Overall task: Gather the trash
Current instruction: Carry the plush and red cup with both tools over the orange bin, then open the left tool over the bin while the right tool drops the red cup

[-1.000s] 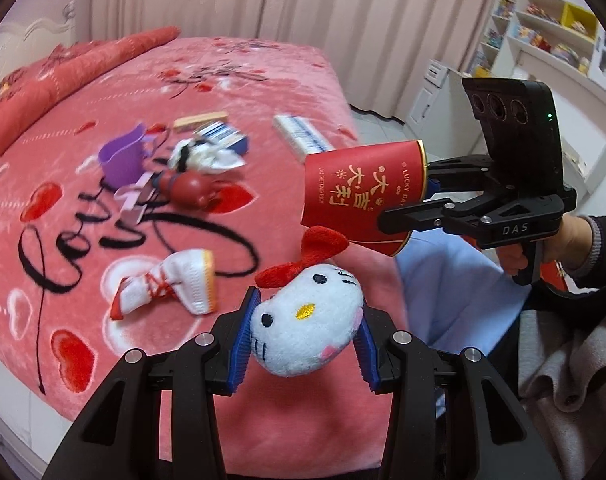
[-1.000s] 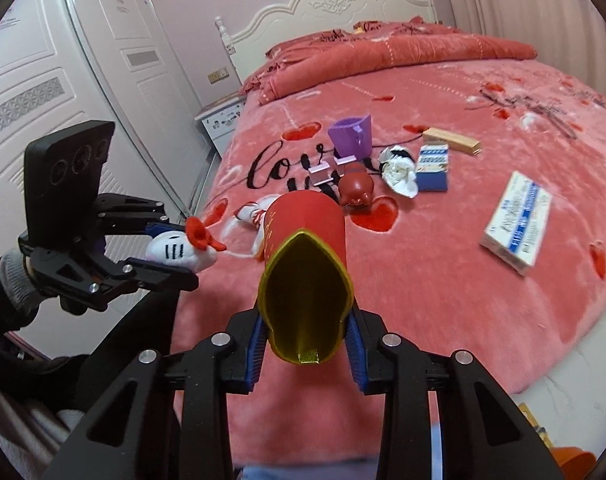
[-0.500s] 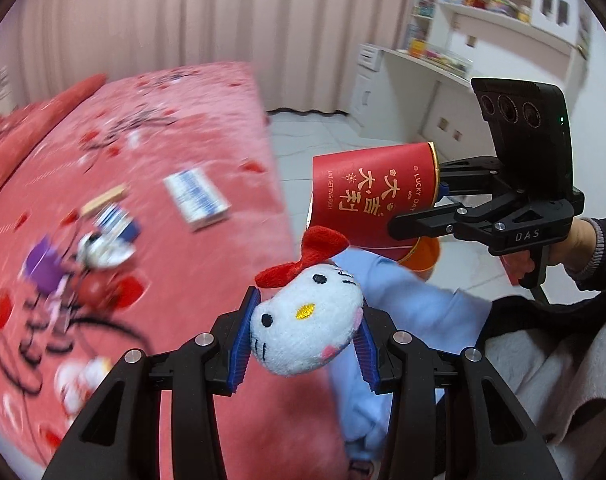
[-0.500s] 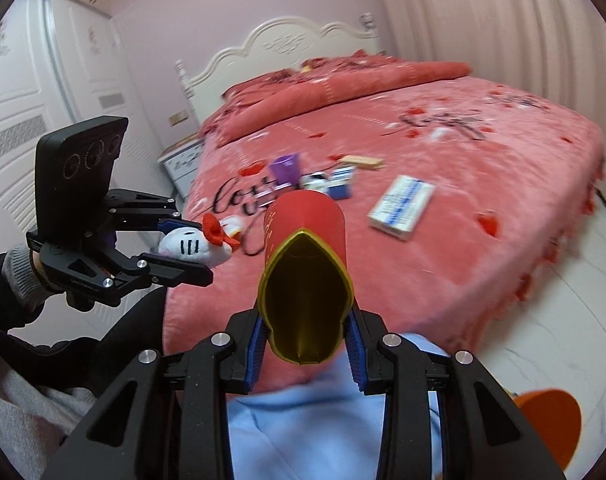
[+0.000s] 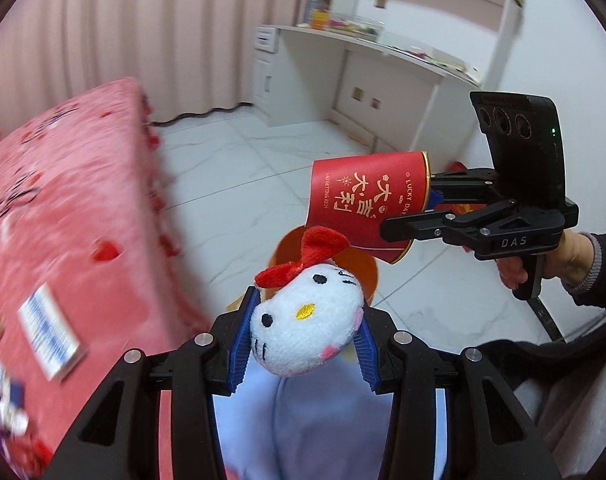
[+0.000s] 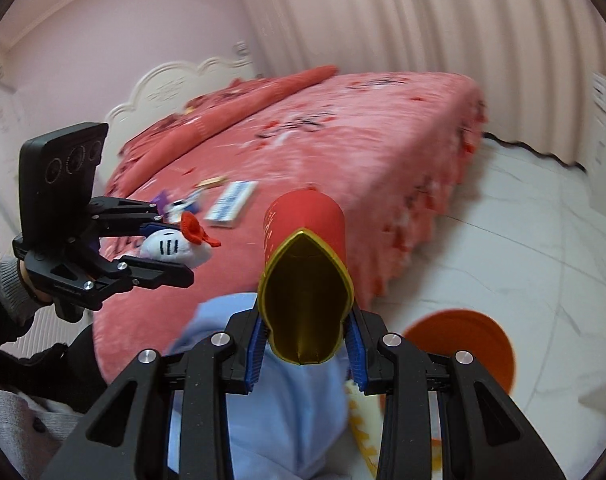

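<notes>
Left gripper [image 5: 305, 338] clamps plush toy [image 5: 305, 330], right gripper [image 6: 305, 346] squeezes red cup [image 6: 305, 240]; both swung from bed to above orange bin [image 6: 483, 340], drop next.

White plush cat [image 5: 303, 330] with red bow, red gold-lettered cup [image 5: 363, 206], possibly orange bin [image 6: 469, 340].

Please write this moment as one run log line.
left gripper: shut on cat plush | right gripper: shut on red paper cup | orange bin: on floor
</notes>
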Demonstrator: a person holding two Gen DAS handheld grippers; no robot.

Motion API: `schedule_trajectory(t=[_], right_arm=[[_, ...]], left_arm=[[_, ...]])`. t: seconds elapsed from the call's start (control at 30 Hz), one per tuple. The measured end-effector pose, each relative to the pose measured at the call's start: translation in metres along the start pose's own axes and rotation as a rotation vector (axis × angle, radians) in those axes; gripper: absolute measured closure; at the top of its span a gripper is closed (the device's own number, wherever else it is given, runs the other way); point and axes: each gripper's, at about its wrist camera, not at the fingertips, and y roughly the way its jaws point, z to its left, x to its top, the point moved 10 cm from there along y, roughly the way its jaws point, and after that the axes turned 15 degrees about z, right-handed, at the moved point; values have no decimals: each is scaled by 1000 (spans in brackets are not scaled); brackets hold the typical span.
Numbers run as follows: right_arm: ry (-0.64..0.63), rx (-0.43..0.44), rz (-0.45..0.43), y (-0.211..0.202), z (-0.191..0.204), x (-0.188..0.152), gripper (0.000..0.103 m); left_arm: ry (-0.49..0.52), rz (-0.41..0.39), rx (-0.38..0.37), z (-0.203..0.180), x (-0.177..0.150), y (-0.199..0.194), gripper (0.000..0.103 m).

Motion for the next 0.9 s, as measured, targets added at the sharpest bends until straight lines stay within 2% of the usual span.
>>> schedule_trajectory(t=[0.17,0.37,0.53,0.77,0.9], right_arm=[[108,-46,-13,-9,-56,-18,68],[190,-102,-18,-11,-111,-36,67],[261,-138,-14,-5,-148,-52,67],[330,-150,7,16,-177,-69,67],[366,-156,15,23,-189,-78,66]], left_arm=[[52,31,-57,-12,38,40,57],[94,67,-102,-27,68,80,57],[102,97,-130,-33,82,109,56],[104,148,-160,-38,90,150,55],[113,183,-153,-40,90,167,49]])
